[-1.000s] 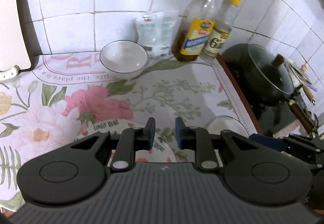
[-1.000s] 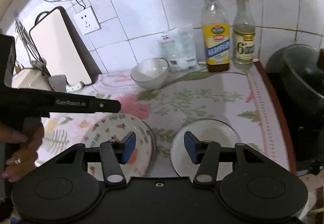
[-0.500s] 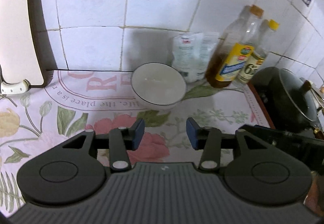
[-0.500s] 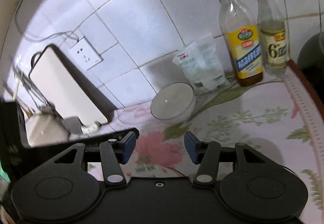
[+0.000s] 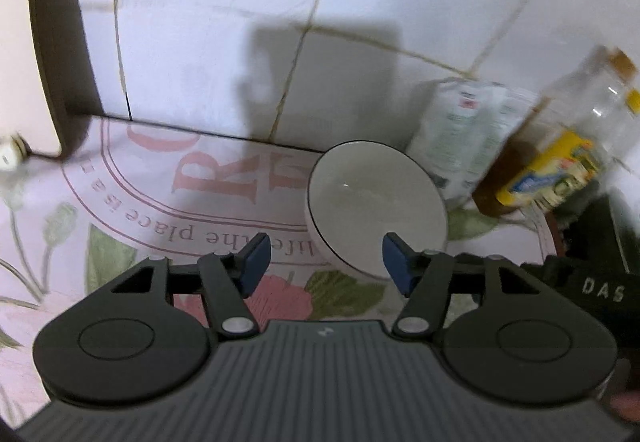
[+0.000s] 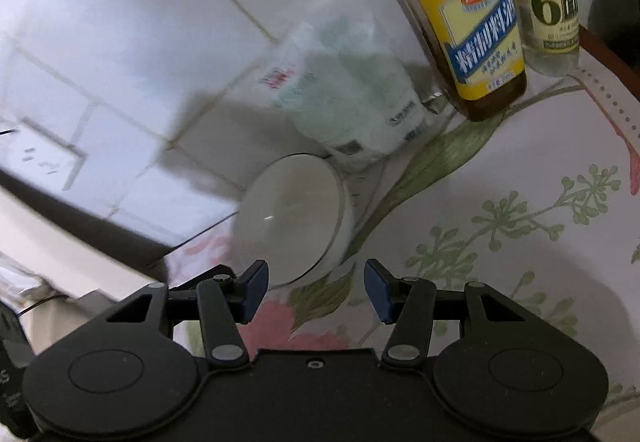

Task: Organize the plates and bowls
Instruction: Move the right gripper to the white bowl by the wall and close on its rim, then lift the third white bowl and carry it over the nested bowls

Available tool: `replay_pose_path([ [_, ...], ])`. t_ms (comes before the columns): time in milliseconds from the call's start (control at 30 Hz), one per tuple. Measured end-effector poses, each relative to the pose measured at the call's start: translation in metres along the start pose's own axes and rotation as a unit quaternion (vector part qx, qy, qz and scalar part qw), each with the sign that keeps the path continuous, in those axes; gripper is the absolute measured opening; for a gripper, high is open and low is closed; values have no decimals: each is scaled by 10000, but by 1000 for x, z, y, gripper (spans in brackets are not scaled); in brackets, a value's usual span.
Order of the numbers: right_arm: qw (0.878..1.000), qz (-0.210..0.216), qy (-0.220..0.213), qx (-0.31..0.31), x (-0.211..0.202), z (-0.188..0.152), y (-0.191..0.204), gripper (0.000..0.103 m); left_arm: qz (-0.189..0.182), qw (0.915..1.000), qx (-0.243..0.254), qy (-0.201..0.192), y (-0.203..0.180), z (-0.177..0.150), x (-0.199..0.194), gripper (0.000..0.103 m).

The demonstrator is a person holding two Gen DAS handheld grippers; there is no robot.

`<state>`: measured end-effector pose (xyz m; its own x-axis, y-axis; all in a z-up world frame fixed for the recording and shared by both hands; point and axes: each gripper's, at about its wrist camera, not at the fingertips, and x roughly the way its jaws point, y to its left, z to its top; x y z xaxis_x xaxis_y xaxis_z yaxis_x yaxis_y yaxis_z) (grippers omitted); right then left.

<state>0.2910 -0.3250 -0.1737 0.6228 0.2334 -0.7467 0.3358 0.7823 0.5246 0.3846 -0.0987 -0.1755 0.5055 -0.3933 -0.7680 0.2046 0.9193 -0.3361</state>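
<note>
Both handheld grippers tilt down toward a white ceramic bowl with a thin dark rim (image 5: 376, 202) standing on the floral tablecloth (image 5: 132, 210) near the tiled wall. The left gripper (image 5: 323, 262) has just been widening its jaws, nothing between them; the right gripper (image 6: 316, 284) is likewise released and empty. The cloth reads "the place" (seen inverted). Only the right view shows the yellow-labelled brown-liquid bottle (image 6: 476, 22) clearly, and a clear bottle marked "6°" (image 6: 548, 2); the left shows "DAS" on black housing (image 5: 600, 292).
</note>
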Motion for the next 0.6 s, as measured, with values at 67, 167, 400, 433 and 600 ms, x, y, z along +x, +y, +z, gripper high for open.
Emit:
replay_pose_path([
  [67,10000,-40,46,74,11,6,-1,58,-12,9998,-172,-21,3,1,11,59],
  [167,9999,-53,98,113,27,13,1,58,89,9998,-185,69,4,1,26,57],
  [400,9994,-282,197,92,54,17,7,57,-43,9990,-360,250,6,-4,40,21],
  [433,9993,-318,192,85,57,16,7,55,-96,9989,-374,257,7,-5,41,19],
  [600,9980,-615,106,-116,72,14,6,28,12,9992,-211,334,-1,-4,42,17],
])
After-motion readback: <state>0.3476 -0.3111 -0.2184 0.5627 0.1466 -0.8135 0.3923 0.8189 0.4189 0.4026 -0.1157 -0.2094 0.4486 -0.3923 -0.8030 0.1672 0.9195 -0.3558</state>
